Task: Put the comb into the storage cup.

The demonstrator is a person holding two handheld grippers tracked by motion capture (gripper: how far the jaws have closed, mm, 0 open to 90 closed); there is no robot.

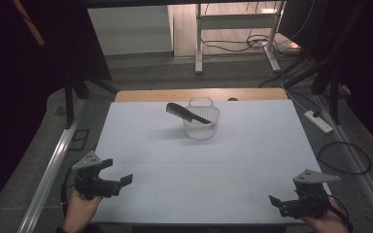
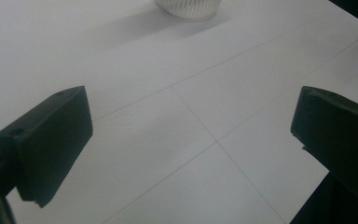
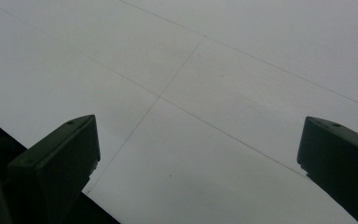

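A small white ribbed basket (image 1: 201, 124) stands at the far middle of the white table top (image 1: 199, 165). A black comb (image 1: 184, 112) leans in it, one end inside and the other poking out over the rim to the left. My left gripper (image 1: 119, 171) is held at the near left corner, open and holding nothing. The right gripper (image 1: 281, 201) sits at the near right corner, also open and holding nothing. In the left gripper view the jaws stand wide apart around the left gripper's point (image 2: 191, 135), with the basket's base (image 2: 186, 7) far ahead. The right gripper (image 3: 196, 154) looks down on bare table.
A wooden edge (image 1: 199, 94) shows behind the white top. Metal rails (image 1: 48, 170) run along both sides. A power strip (image 1: 318, 121) and cables lie on the floor to the right. Desk legs (image 1: 199, 48) stand beyond the table.
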